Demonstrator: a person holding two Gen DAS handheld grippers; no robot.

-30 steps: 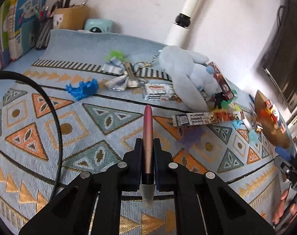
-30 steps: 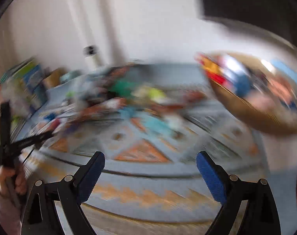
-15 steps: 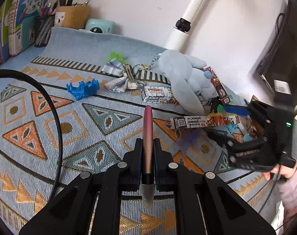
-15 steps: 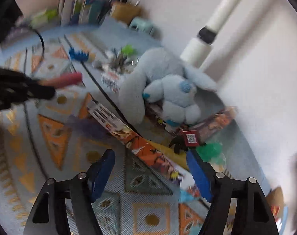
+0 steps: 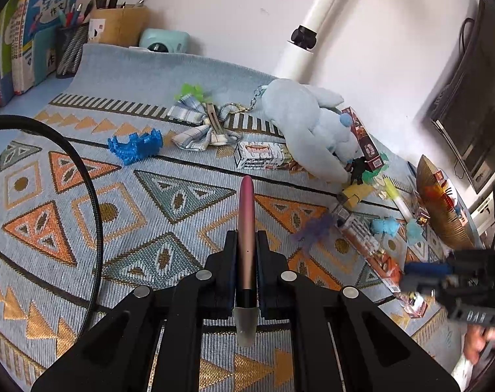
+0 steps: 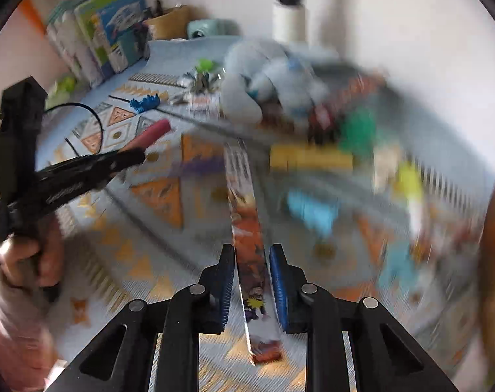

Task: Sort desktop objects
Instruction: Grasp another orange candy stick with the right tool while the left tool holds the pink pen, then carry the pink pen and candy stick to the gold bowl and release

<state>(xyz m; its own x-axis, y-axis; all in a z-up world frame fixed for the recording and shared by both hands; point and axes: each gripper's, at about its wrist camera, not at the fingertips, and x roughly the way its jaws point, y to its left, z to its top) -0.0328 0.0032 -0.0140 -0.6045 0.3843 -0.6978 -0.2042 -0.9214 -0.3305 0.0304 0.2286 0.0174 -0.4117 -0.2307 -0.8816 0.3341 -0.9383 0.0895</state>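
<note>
The left tongs [image 5: 245,245] are clamping a pink pen [image 5: 246,215], while the right tongs [image 6: 252,281], narrowing loosely around a long packet [image 6: 247,215], are risking it slipping.

Both grippers are matte black with silver round screw heads; the right gripper [image 6: 252,281] has blue ribbed pads [image 6: 279,289]. The left gripper [image 5: 246,261] trails a thin black cable [image 5: 84,176] (looping wide). Pink sleeve, bare skin on the left hand [image 6: 28,261].
</note>
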